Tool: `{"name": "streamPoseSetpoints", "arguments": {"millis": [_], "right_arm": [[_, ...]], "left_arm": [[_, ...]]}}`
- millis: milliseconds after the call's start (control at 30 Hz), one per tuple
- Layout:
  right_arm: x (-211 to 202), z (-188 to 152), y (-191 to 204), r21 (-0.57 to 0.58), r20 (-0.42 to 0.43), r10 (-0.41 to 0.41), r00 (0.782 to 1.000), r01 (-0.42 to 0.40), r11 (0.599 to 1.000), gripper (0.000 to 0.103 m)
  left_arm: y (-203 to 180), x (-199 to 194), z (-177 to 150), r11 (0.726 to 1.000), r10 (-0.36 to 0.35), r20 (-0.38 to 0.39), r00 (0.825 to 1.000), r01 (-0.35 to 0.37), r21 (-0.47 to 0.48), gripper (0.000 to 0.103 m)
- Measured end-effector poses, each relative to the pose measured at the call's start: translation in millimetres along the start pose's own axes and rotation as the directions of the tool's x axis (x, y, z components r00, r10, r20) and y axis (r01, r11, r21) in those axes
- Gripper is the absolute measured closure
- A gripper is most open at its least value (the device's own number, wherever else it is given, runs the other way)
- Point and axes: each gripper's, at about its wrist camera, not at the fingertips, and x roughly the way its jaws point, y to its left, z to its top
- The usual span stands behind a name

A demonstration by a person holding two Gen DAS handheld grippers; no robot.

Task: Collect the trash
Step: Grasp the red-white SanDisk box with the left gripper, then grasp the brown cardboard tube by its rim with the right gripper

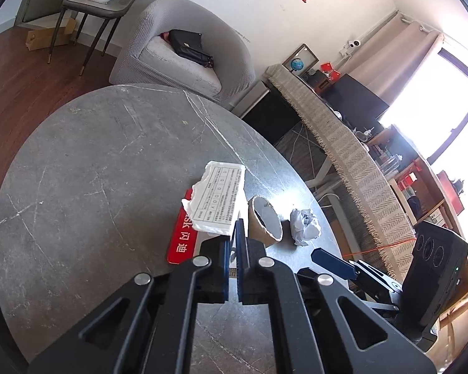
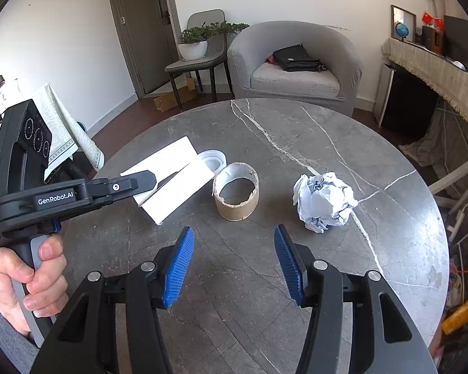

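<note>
Currently: thin grip on the packaging, three pieces still on the table

Left gripper (image 1: 233, 233): your fingers are pressed nearly together on the lower edge of the torn white packaging (image 1: 220, 201), which stands up from the tips over the round grey table (image 1: 78, 171). Only the bottom margin looks pinched. Judgement: a quick swing or tilt could let it pivot or slide out, and it would drop back onto the table or over the edge to the floor.

Right gripper (image 2: 232, 244): fingers spread wide, nothing between them, hovering low over the table just short of the cardboard tape core (image 2: 236, 196). The crumpled paper ball (image 2: 323, 202) lies apart to its right; a white plastic ring (image 2: 213, 160) sits behind the core, partly hidden by the packaging.

Risks as I read them:
- Core stands on end and is hollow and light; closing off-centre could tip it or send it rolling toward the rim
- Paper ball is springy; a shallow pinch may squeeze it out sideways
- Your two tools are close together here; reaching for the core while the left one hangs over it invites a knock that frees the packaging
- No bin shows in either view, so I cannot tell where you carry things
</note>
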Motion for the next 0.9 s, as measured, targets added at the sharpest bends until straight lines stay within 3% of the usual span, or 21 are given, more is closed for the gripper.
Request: {"name": "streamPoseSetpoints", "arguments": {"millis": [200,367,600,900], "right_arm": [[6.6,2.5,2.9,-0.005,-0.012,-0.007,1.000,0.007,1.000,0.048],[13.7,3.9,6.1,-0.018,-0.028,-0.023,0.999,0.023,1.000,0.048],[21.3,11.0,10.1,-0.013,-0.032,-0.044,0.999,0.043,0.999,0.048],[43.3,16.8,14.3,0.004,-0.060,-0.070,0.996,0.071,0.997,0.048]], "left_arm": [[-1.0,-8.4,0.0,1.000,0.015,0.009,1.000,-0.016,0.015,0.102],[-12.2,-20.6,-1.0,0.993,0.070,0.025,0.997,-0.072,0.096,0.102],[-29.6,-36.4,-11.4,0.954,0.167,0.051,0.985,-0.174,0.242,0.102],[-41.2,-58.6,-13.5,0.911,0.218,0.095,0.971,-0.238,0.337,0.102]]}}
